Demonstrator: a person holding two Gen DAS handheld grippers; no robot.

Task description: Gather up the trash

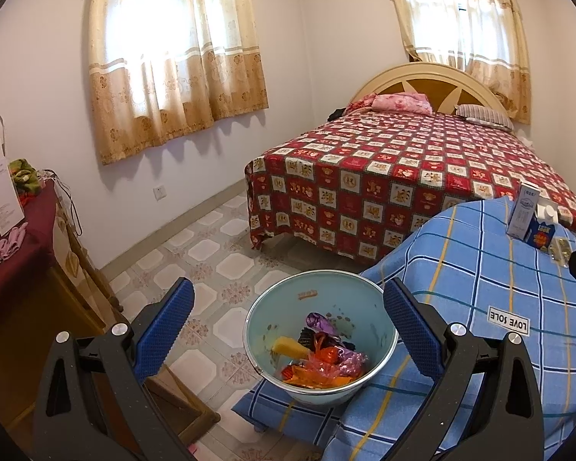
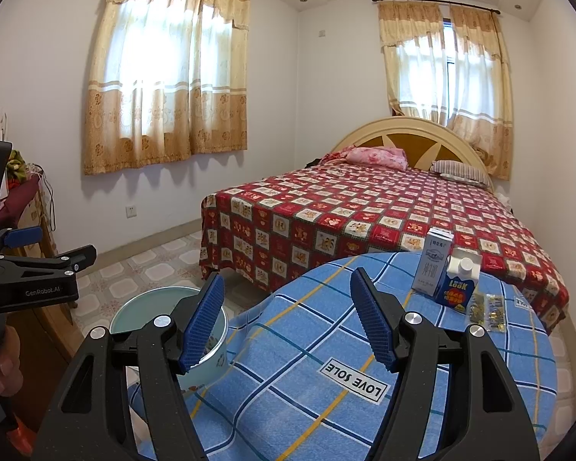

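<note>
Both grippers spread, nothing between pads: left gripper [image 1: 288, 319] hangs over the pale blue round plastic bin [image 1: 267, 309], which holds colourful wrappers [image 1: 322, 361]. Right gripper [image 2: 288, 307] sits over the blue checked tablecloth [image 2: 288, 376]. Far right on it: grey-white milk carton [image 2: 434, 265], blue juice carton [image 2: 457, 286], small shiny packets [image 2: 487, 307].

small packets [image 2: 487, 309] too small to identify, bucket [image 2: 134, 307] partly hidden behind claw finger
</note>
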